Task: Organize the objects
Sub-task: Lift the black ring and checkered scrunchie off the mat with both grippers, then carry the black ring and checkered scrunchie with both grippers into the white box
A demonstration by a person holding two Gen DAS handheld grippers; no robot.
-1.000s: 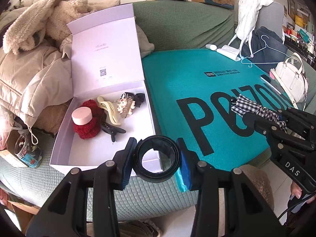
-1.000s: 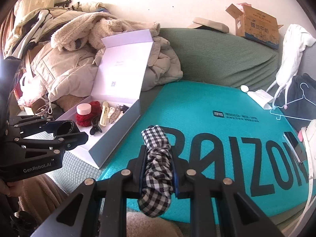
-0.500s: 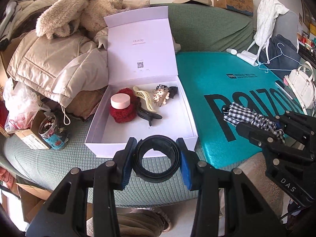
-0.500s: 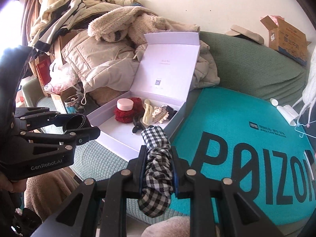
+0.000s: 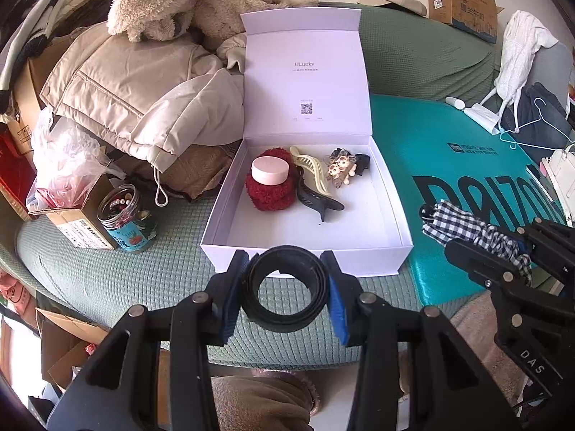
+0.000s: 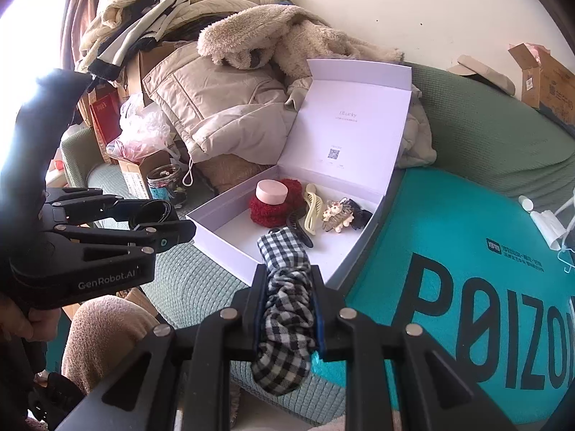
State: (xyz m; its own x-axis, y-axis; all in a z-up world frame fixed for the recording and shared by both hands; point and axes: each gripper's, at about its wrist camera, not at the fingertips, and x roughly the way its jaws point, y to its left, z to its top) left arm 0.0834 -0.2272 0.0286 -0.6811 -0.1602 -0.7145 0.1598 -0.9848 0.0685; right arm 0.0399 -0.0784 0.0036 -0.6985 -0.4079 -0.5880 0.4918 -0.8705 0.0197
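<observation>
The scrunchie (image 6: pixel 284 309) is black-and-white check, the ring (image 5: pixel 285 287) black. The box (image 5: pixel 305 251) is white; in it lie a red fuzzy scrunchie (image 5: pixel 267 194), a pink jar (image 5: pixel 270 169), a cream clip (image 5: pixel 311 168) and a black clip (image 5: pixel 318 203). The sofa cover (image 5: pixel 143 280) is green, the mat (image 5: pixel 449 165) teal with black letters.

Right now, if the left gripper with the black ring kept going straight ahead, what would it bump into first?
Probably the near wall of the white box, just beyond the left gripper and its black ring. Depth is hard to judge; it might clear the rim.

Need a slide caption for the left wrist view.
Left gripper holding a black rubber ring before the open white box of hair accessories.
</observation>
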